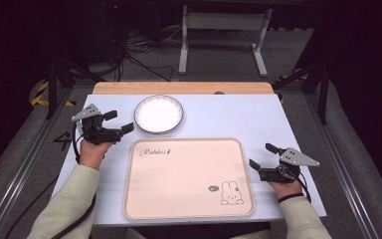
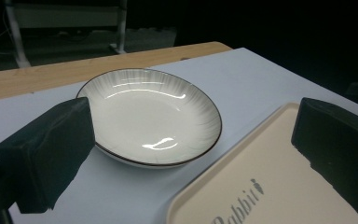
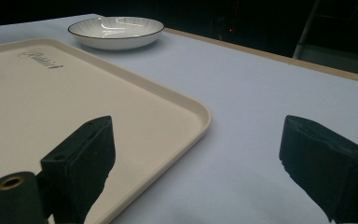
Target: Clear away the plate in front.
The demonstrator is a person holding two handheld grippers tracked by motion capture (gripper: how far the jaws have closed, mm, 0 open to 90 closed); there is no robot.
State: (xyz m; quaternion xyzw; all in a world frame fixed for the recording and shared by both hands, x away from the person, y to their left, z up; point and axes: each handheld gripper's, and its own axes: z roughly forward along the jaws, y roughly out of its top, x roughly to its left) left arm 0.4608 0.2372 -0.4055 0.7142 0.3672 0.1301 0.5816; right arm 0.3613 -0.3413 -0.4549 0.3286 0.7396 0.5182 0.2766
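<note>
A white ribbed plate (image 1: 158, 113) with a dark rim sits at the back of the table, empty. In front of it lies a cream tray (image 1: 179, 184) printed with a rabbit and the word "Rabbit". My left gripper (image 1: 119, 122) hovers open just left of the plate, nothing between its jaws. In the left gripper view the plate (image 2: 151, 116) lies ahead between the jaws, the tray corner (image 2: 279, 177) at lower right. My right gripper (image 1: 261, 156) is open beside the tray's right edge. The right gripper view shows the tray (image 3: 74, 98) at left and the plate (image 3: 115, 31) far off.
The table (image 1: 243, 119) has a pale blue top with a wooden strip (image 1: 179, 88) along its far edge. Beyond it stand a white metal frame (image 1: 224, 35) and cables on a dark floor. Metal rails run down both sides.
</note>
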